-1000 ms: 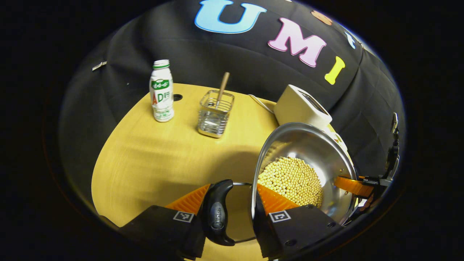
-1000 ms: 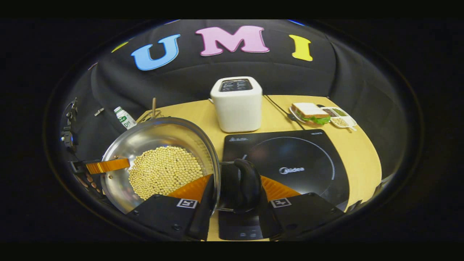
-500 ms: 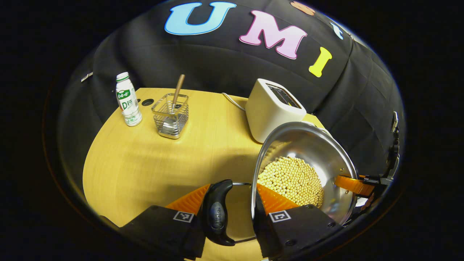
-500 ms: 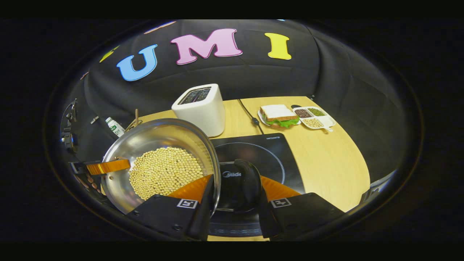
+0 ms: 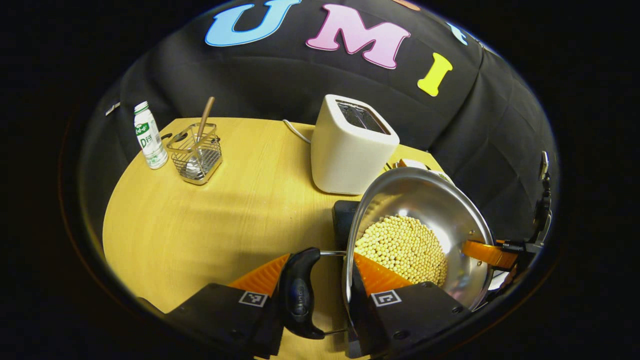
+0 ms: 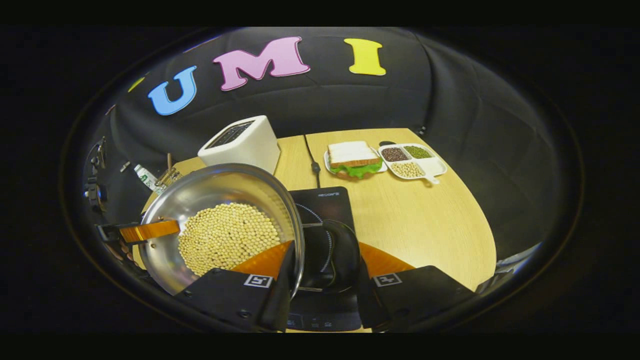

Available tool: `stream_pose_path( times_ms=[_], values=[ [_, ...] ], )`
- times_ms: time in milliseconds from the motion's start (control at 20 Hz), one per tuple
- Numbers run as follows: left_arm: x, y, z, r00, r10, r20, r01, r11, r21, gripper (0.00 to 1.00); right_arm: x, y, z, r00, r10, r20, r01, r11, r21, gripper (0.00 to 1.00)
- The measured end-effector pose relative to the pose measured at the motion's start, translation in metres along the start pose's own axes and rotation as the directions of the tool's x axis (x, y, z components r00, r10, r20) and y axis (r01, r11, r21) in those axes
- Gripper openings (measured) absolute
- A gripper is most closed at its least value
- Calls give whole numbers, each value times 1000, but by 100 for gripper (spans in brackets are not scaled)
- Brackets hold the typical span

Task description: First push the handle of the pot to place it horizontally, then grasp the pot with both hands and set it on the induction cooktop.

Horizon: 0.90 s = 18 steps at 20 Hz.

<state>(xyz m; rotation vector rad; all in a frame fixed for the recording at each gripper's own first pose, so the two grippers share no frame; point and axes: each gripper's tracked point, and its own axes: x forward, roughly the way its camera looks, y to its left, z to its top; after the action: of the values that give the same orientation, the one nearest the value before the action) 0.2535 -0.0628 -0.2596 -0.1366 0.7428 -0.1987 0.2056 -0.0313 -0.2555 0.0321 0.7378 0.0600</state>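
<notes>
Steel pot [image 5: 425, 210] of beans, "Midea" cooktop [image 6: 325, 205], green-labelled bottle [image 5: 147, 136]

my right gripper [image 6: 320, 262] pinches the black handle [image 6: 340, 255] of the shiny pot [image 6: 200, 195] full of beans [image 6: 227, 235] over the black cooktop [image 6: 325, 205], with the toaster [image 6: 242, 145] and sandwich [image 6: 354, 157] behind on the table [image 6: 425, 220].

Light wood table [image 5: 210, 220]. On it: toaster [image 5: 350, 145], induction cooktop [image 6: 325, 205], bottle [image 5: 147, 136], wire caddy [image 5: 196, 156]. Sandwich plate [image 6: 354, 160] beside divided dish [image 6: 411, 160].
</notes>
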Motion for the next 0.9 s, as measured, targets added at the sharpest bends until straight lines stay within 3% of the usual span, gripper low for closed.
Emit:
stream_pose_path(
  times_ms=[350,900],
  values=[
    [23,-24,1,1000,15,14,-15,1000,-16,60,15,-27,9,1000,12,-13,-12,1000,-1,58],
    [40,-29,-2,1000,9,6,-9,1000,-16,60,28,-35,5,1000,5,-20,-5,1000,0,58]
  ],
)
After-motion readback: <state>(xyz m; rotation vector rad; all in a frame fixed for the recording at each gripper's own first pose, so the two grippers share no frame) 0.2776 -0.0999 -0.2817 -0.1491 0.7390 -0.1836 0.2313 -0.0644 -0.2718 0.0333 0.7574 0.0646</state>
